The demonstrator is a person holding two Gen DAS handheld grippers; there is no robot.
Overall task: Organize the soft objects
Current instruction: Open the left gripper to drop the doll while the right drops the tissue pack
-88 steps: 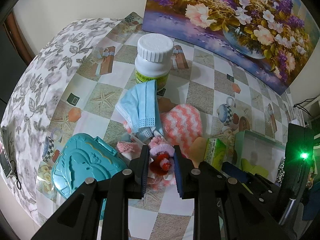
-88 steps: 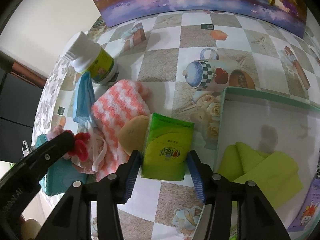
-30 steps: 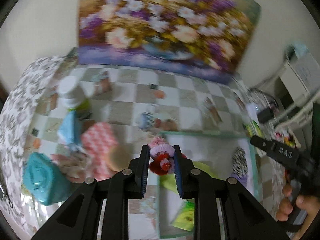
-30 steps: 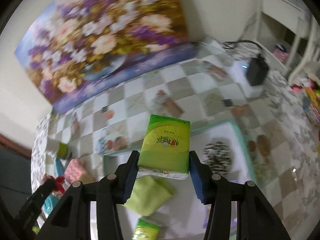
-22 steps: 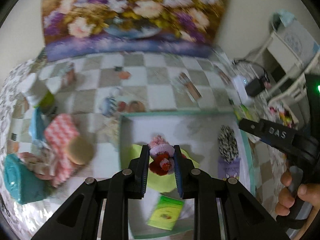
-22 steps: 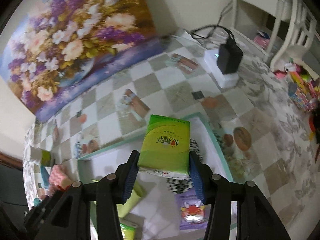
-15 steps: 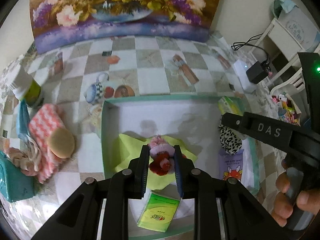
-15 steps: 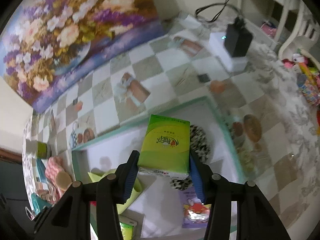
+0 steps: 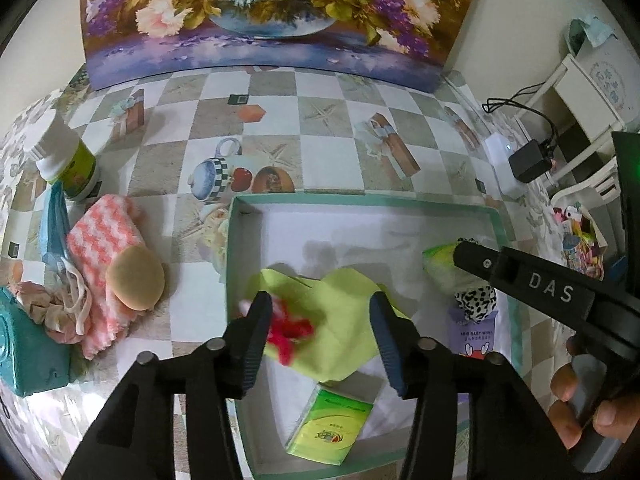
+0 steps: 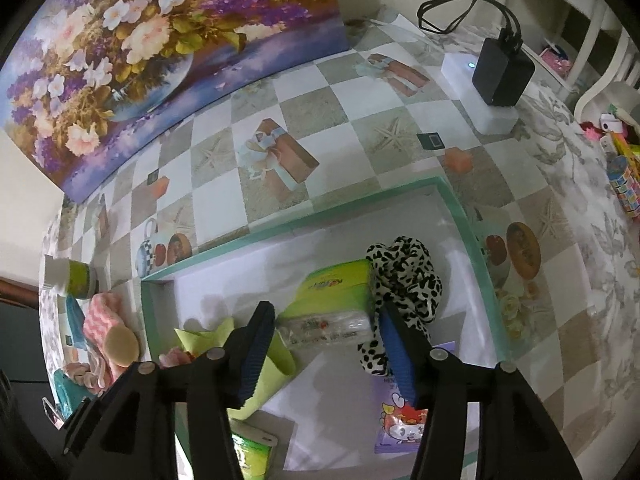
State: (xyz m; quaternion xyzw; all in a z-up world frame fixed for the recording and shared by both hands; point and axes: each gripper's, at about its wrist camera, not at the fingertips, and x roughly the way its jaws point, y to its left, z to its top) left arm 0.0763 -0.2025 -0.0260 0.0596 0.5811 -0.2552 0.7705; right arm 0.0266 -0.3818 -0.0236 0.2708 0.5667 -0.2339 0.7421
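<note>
A teal-rimmed white box (image 9: 360,199) lies on the checked tablecloth. My left gripper (image 9: 318,328) is open above it; a red and pink soft toy (image 9: 290,330) is blurred between its jaws, over a lime-green cloth (image 9: 340,312). My right gripper (image 10: 326,344) is open above a green tissue pack (image 10: 332,304) that lies in the box next to a black-and-white spotted scrunchie (image 10: 404,276). Another green tissue pack (image 9: 328,432) and a purple packet (image 10: 400,420) lie in the box. A pink checked cloth (image 9: 102,244), tan sponge (image 9: 135,278) and blue face mask (image 9: 54,224) lie left of the box.
A white-capped bottle (image 9: 66,162) stands at the far left. A teal case (image 9: 28,352) sits at the left edge. A flower painting (image 9: 264,12) leans on the wall behind. A white hub with a black adapter (image 10: 496,80) sits at the back right.
Both grippers came over the box and opened. The red and pink toy left the left jaws and is dropping onto the green cloth. The tissue pack left the right jaws and lies in the box.
</note>
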